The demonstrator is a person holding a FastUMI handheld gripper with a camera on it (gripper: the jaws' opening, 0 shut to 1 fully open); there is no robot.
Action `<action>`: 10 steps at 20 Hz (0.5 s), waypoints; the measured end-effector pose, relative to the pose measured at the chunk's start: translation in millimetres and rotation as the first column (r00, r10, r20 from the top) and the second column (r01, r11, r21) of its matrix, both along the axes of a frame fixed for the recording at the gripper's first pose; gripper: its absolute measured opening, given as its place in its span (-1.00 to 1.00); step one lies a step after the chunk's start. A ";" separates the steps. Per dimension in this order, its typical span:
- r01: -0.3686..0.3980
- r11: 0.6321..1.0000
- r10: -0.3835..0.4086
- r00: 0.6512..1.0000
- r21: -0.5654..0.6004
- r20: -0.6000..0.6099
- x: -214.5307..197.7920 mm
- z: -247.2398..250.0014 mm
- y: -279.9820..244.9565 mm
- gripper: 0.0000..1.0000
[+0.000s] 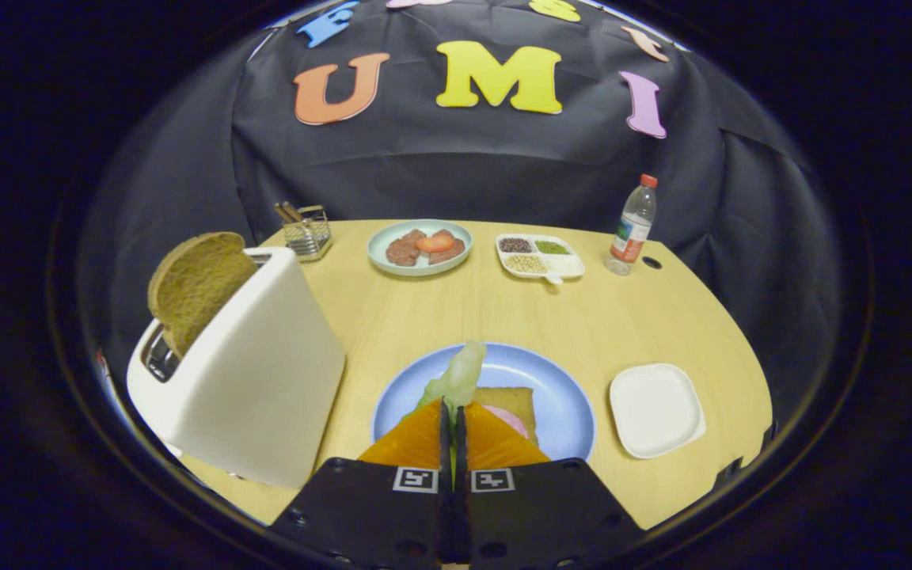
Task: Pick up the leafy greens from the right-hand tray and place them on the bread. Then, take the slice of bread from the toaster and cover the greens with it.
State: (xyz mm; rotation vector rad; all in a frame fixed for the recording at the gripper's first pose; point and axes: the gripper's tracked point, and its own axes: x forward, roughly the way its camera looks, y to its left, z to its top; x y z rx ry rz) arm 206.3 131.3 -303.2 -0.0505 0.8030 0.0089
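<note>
My gripper [453, 413] is shut on the leafy greens [456, 376], a pale green leaf that sticks up ahead of the fingertips. It hangs over the blue plate [559, 396], where a slice of bread [513, 400] lies with a pink slice [513, 419] on top, partly hidden behind the fingers. To the left of the plate stands a white toaster [254, 380] with a brown bread slice [196, 285] poking out of its slot. The white square tray [655, 409] sits bare to the right of the plate.
At the table's far side stand a pale green plate with meat and tomato [421, 247], a white divided dish of grains [539, 256], a water bottle [633, 226] and a small wire holder [307, 233]. The wooden table [456, 317] lies bare between them and the blue plate.
</note>
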 end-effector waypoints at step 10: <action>0.015 0.999 -0.016 1.000 -0.049 -0.022 30.0 -25.6 -25.5 -0.99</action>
